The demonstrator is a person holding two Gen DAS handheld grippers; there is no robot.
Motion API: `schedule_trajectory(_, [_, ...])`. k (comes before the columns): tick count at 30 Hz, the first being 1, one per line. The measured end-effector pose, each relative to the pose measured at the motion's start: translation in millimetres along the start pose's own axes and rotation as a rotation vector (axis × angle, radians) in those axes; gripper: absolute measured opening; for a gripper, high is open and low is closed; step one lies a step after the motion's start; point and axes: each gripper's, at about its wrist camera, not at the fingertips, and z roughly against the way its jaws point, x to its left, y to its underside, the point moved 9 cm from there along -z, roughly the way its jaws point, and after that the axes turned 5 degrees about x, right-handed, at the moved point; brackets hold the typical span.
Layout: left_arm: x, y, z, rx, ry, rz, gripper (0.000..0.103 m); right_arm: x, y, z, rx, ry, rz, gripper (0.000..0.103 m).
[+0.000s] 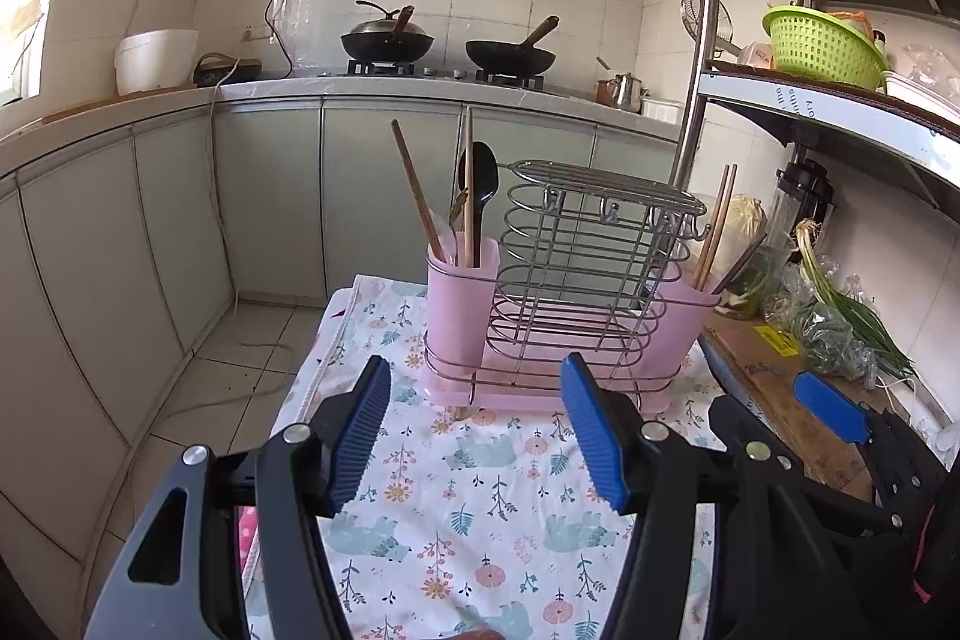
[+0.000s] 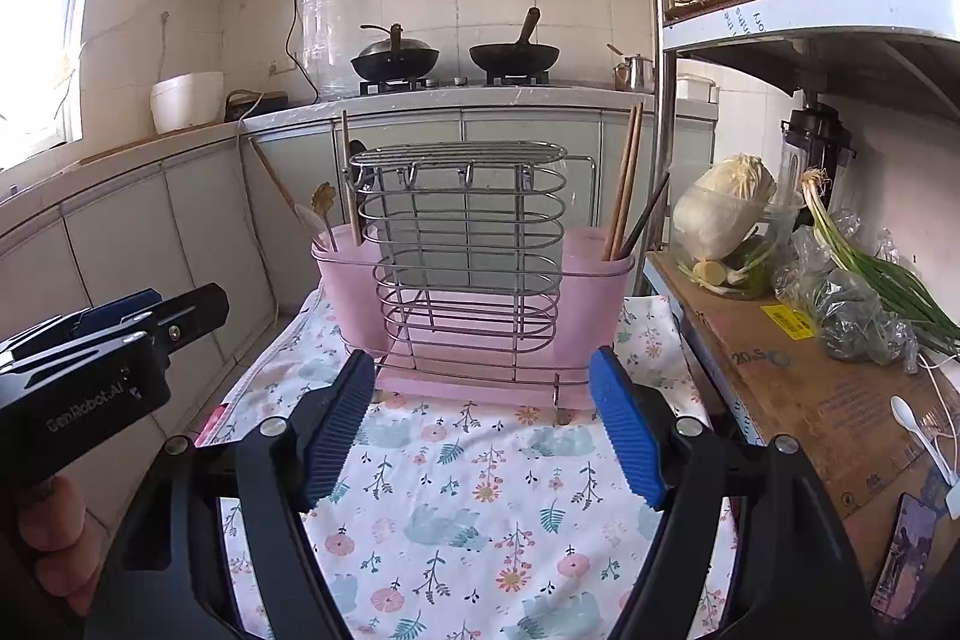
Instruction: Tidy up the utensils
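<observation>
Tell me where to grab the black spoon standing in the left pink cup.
Take the black spoon by its neck just above the left pink cup, coming from above with the open left gripper. It stands upright, bowl up, crowded by chopsticks, so pinch narrow and lift straight.

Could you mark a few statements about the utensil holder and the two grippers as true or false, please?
1. The utensil holder stands on a floral cloth. True.
2. The right gripper is clamped on a chopstick. False: its jaws stand open with nothing between them.
3. A black spoon stands upright in the left pink cup. True.
4. The wire middle basket is packed with forks. False: it looks empty.
5. The left gripper holds a spoon. False: its jaws are open and hold nothing.
</observation>
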Motion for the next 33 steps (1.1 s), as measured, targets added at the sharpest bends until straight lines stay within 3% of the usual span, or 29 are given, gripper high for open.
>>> schedule_trajectory(33, [-9.8,10.0,-11.3,0.024,-0.003,-0.035,0.056,-8.0,6.7,-9.0,0.025,-0.011,-0.026,0.074])
